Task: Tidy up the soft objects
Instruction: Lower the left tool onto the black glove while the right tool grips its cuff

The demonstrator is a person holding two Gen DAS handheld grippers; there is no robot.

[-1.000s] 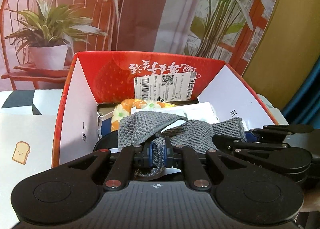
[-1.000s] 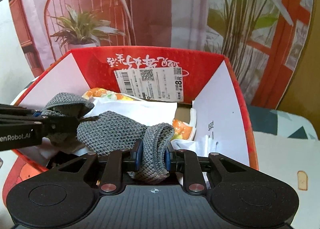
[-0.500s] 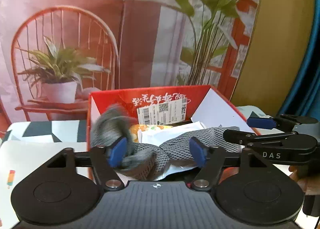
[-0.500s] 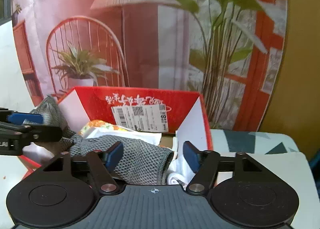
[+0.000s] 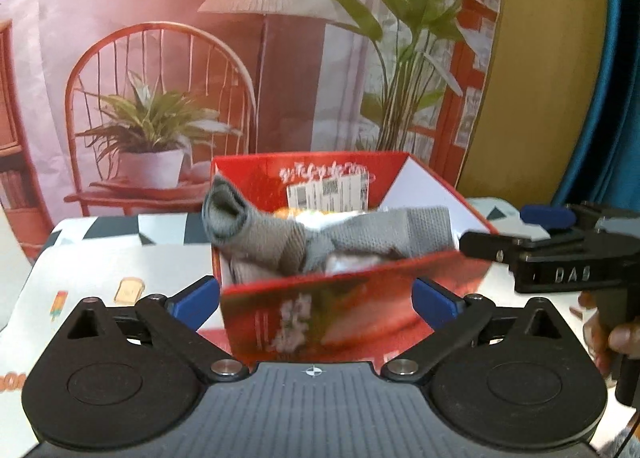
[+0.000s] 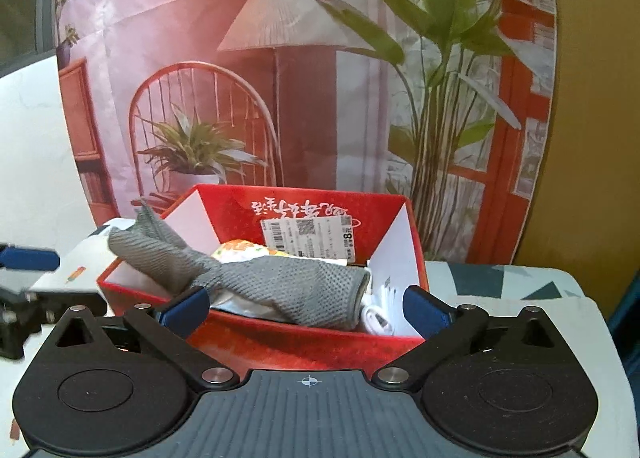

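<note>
A staged home-like recording corner: a printed backdrop [image 6: 280, 57] showing a lamp, chair and potted plants hangs behind a surface [image 6: 520, 290] covered in a cartoon-patterned cloth, holding a red cardboard box [image 6: 304, 342].

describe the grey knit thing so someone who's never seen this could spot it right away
Find the open red cardboard box on the table, in front of the printed chair-and-lamp backdrop. The grey knit cloth lies across the top of its contents, one end poking over the box's left wall. Everything under it is white or orange-patterned; it alone is grey mesh.
</note>
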